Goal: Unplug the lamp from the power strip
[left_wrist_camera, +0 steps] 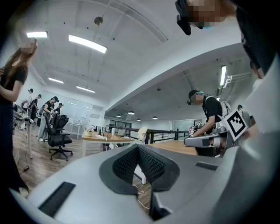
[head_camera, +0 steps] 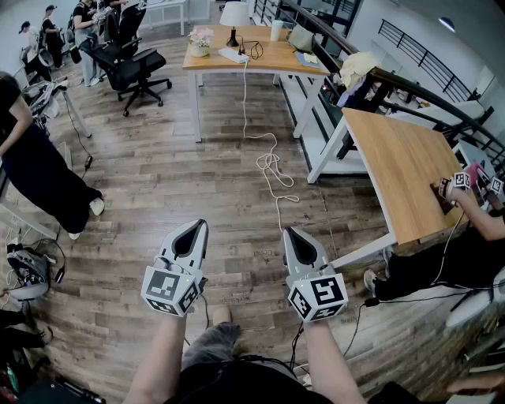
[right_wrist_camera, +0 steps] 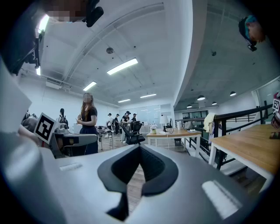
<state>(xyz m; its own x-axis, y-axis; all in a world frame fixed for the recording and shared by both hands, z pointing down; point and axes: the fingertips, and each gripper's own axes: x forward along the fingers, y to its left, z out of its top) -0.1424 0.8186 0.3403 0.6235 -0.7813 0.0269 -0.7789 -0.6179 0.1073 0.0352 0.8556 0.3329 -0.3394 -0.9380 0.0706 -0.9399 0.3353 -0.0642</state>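
The left tongs [head_camera: 192, 227] and right tongs [head_camera: 295, 233] are both shut tight with nothing in them. They are held level, side by side, in the lower middle of the head view above the wooden floor [head_camera: 158, 181].

The lamp [head_camera: 234, 14] stands on the counter [head_camera: 276, 59] at the top centre of that frame, well apart from both tongs. The power strip [head_camera: 233, 55] lies just below it, and a white cord [head_camera: 268, 162] trails down onto the floor.

The step in hand looks like the approach. Get close and open the tongs before reaching. Pin the strip with one and draw the plug straight out with the other. Which plug belongs to the lamp is too small to tell from here.
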